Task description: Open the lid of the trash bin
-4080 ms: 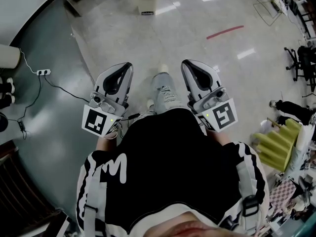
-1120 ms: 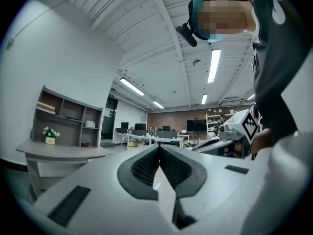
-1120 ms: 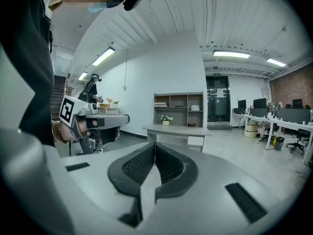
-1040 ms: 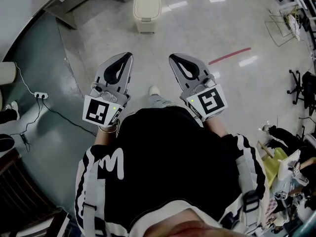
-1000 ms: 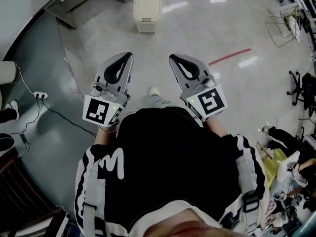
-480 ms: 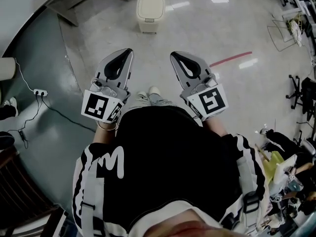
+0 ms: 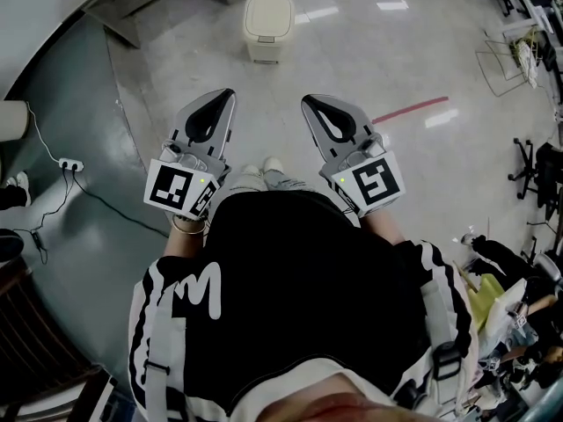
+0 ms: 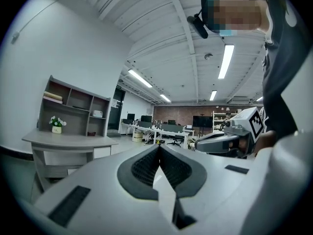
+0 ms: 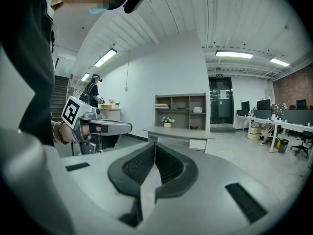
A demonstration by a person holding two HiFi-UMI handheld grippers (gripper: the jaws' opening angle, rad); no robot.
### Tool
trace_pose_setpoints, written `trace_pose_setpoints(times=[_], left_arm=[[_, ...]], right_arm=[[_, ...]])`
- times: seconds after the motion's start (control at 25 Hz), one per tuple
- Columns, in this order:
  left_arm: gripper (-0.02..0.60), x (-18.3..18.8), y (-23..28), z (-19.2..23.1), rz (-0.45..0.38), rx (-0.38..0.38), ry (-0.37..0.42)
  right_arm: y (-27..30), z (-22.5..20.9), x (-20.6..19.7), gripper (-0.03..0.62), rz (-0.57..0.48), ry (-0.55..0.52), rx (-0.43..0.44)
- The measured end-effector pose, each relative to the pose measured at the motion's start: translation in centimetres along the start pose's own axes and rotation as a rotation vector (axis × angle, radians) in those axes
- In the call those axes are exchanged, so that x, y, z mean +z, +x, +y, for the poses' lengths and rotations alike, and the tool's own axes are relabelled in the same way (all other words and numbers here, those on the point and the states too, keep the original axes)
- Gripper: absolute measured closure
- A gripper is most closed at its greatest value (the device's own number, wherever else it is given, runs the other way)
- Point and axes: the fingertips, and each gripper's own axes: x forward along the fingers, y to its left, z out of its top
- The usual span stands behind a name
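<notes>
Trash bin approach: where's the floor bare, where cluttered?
Bare floor runs from the shoes to the trash bin, and rightward to the red tape line. Crowded: cable and power strip on the left, chair and clutter along the right edge.

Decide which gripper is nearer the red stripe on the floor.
Right. The right gripper sits just left of the red stripe; the left gripper lies farther left, beyond the right one.

**An open-plan office**

A grey shelf unit [image 9: 180,110] stands against a white wall. A small pot of flowers [image 9: 167,122] sits on the curved worktop [image 9: 178,131] beneath it. To the right of the shelf unit, past a dark doorway [image 9: 221,104], are rows of desks with monitors [image 9: 266,112] and a swivel chair [image 9: 302,144], backed by a brick wall [image 9: 293,89]. Strip lights [image 9: 234,54] run overhead, and the floor [image 7: 352,51] is polished.
</notes>
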Motion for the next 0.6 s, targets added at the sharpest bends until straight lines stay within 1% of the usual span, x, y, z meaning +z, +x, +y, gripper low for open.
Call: trace_pose_setpoints(times=[0.2,0.4,0.6], left_arm=[[0.58,-0.1,0.2,-0.6,-0.006,0.015,0.009],[0.58,-0.3,0.2,-0.5,-0.01,0.017,0.007],[0.58,-0.2,1.8,0.4,-0.019,0.006,0.011]], right_arm=[[-0.6,-0.2,-0.1,0.582,-0.011,0.002,0.017],[-0.7,-0.7,0.0,0.582,-0.03,0.005,0.001],[0.2,-2.3,-0.1,0.582,-0.019,0.009,-0.018]])
